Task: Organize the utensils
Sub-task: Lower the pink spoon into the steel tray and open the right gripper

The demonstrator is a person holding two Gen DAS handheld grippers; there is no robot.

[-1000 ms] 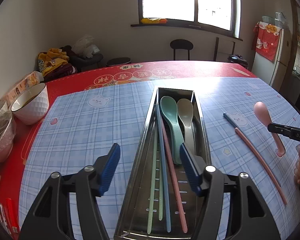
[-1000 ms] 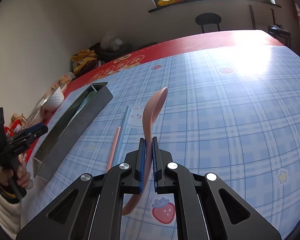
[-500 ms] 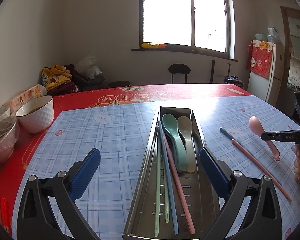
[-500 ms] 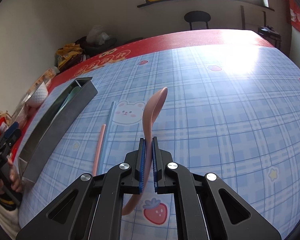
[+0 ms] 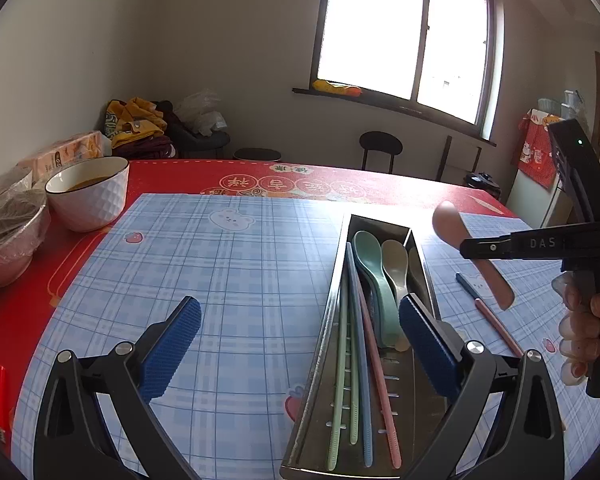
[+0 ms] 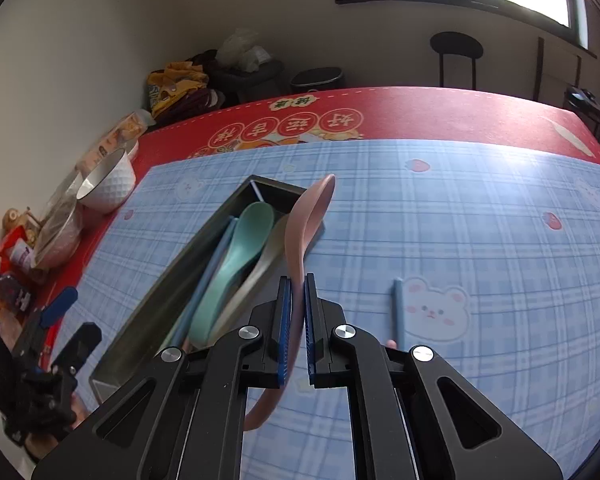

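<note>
Utensils sat mostly in the steel tray (image 5: 418, 258): a green spoon (image 5: 374, 268) and a beige spoon (image 5: 396, 264) at its far end, chopsticks (image 5: 364, 344) along its length. Right gripper (image 6: 296, 320) was clamped on the pink spoon (image 6: 306, 220), held in the air over the tray's right wall. Left gripper (image 5: 300, 344) stood wide open and empty at the tray's near end; two more chopsticks (image 5: 490, 308) lay on the mat right of the tray.

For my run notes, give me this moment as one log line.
right gripper: shut on pink spoon, beside metal tray | left gripper: open, empty | loose on mat: pink chopstick, blue chopstick
</note>
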